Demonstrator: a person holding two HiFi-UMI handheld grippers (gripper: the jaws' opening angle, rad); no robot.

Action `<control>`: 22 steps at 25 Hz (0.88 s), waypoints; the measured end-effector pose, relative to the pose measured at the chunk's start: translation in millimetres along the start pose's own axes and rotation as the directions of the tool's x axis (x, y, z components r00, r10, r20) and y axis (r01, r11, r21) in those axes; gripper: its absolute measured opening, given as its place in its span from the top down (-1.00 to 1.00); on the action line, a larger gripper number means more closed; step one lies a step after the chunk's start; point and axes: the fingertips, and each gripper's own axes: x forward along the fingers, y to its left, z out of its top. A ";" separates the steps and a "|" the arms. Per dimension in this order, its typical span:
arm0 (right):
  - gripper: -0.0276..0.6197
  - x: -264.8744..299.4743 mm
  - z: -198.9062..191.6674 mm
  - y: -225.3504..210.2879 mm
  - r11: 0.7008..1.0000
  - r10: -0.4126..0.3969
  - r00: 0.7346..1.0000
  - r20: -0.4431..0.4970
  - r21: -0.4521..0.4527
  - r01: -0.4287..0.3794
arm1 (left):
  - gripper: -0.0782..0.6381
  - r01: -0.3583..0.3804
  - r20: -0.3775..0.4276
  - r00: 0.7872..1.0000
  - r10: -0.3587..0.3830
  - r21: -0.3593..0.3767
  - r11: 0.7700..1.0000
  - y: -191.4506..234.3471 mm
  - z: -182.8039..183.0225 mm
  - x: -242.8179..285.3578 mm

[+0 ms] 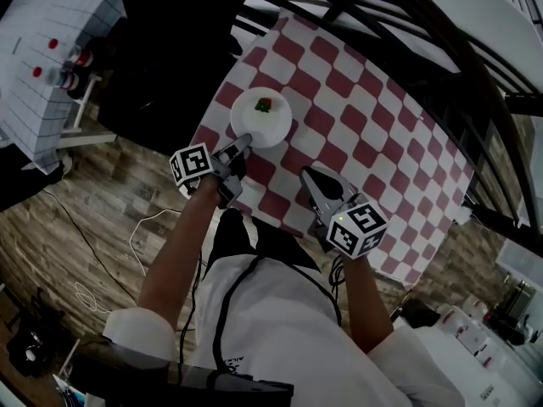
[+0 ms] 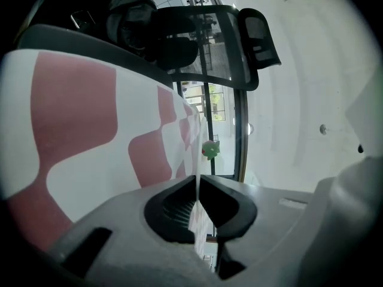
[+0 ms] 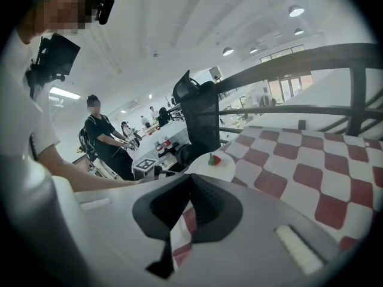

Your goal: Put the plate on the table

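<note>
A white plate (image 1: 254,124) carrying a small red and green strawberry-like piece (image 1: 265,104) lies over the near left corner of the red and white checked table (image 1: 365,117). My left gripper (image 1: 243,145) is shut on the plate's near rim. In the left gripper view the rim (image 2: 197,160) runs as a thin edge between the closed jaws of the left gripper (image 2: 197,183), with the strawberry piece (image 2: 209,149) beyond. My right gripper (image 1: 308,175) hovers shut and empty over the table's near edge. From the right gripper (image 3: 190,178) the plate (image 3: 222,172) shows ahead; whether it rests on the cloth I cannot tell.
A black mesh office chair (image 3: 200,115) stands just past the table's left corner. A white tiled table with bottles (image 1: 68,66) is at the far left, where a person (image 3: 102,139) stands. Dark railing bars (image 1: 382,7) border the table's far side. Cables (image 1: 153,227) lie on the wooden floor.
</note>
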 end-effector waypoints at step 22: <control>0.89 6.4 0.4 -17.9 1.000 -0.009 1.000 -0.026 0.008 0.010 | 0.72 -0.109 -0.051 0.993 0.107 -0.032 0.994 27.0 1.0 27.1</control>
